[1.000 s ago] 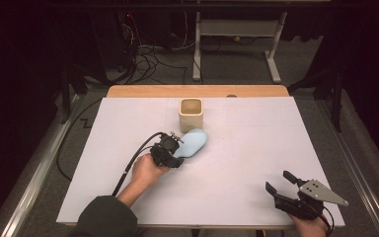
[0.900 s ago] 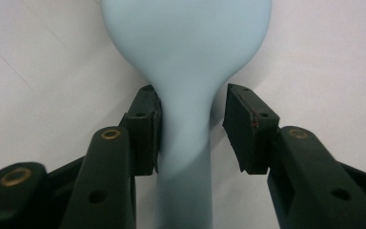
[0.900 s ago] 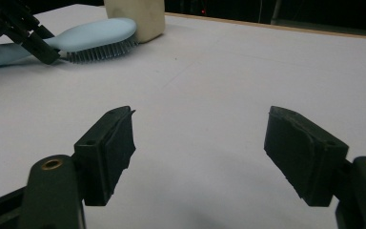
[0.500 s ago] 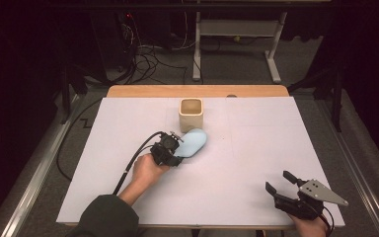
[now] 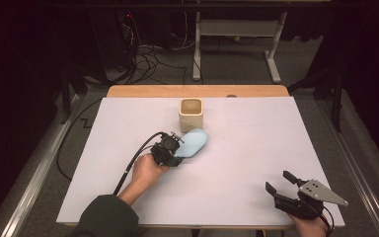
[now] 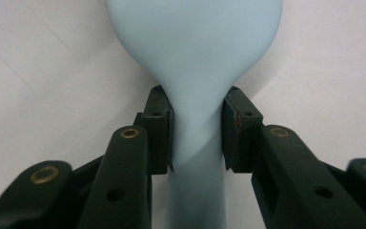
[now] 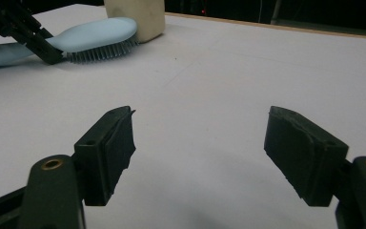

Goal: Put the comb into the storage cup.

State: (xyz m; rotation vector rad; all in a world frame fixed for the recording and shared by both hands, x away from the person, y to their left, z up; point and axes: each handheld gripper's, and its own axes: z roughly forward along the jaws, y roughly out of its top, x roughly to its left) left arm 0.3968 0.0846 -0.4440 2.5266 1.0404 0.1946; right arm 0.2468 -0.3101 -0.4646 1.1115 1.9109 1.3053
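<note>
Near the middle of the white table [image 5: 237, 168] lies a light blue hairbrush [image 5: 193, 143], bristles down, with a fat round head and a thin handle. The left gripper [image 6: 198, 131] has just been closing on that handle, and its pads now pinch the narrow neck. Lots of bare table lies to the right and in front. A small cream cup [image 5: 191, 114] stands just beside the brush head, behind it. The right gripper [image 7: 200, 155] rests near the front right corner, jaws spread wide, holding nothing.
</note>
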